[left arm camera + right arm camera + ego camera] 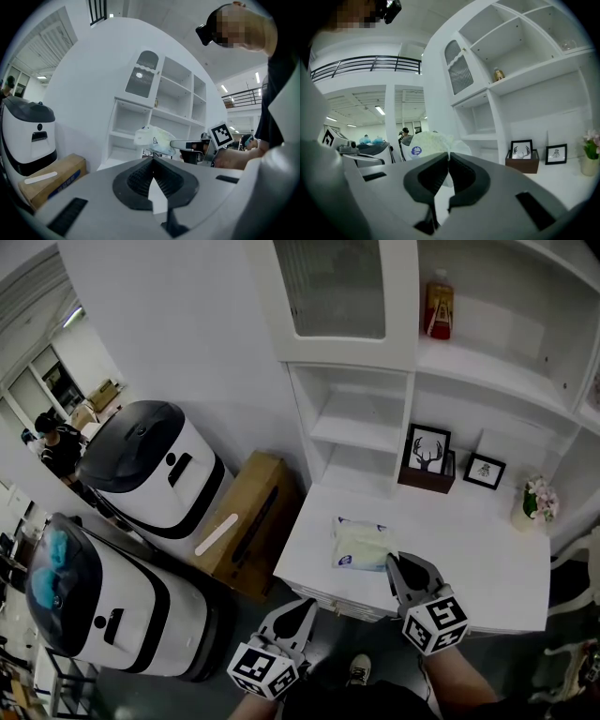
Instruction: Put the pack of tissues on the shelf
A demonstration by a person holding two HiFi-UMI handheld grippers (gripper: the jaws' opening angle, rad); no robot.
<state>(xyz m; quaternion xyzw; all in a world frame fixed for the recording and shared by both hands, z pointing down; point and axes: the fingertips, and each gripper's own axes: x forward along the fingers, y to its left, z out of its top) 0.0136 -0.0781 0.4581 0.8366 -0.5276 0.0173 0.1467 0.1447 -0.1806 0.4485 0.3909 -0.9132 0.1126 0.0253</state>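
while pinched by one edge, tissues [361, 545]: hung just above the tabletop [478, 554], below the shelf [356, 432]
right hand-held gripper [405, 570]: clamped on the tissues
left hand-held gripper [298, 611]: closed, empty
advice: lift slowly, since the thin grip could slip

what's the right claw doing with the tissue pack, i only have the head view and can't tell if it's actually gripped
Observer: The right gripper view shows the right claw shut on the edge of the pack of tissues.
Operator: is it lifted or flat on the desk
Observer: In the left gripper view the pack sticks out from the claw's tip, in front of the lower shelves, and looks clear of the desktop.
Operator: and the left claw
Observer: The left gripper view shows the left claw shut, with nothing between its jaws.
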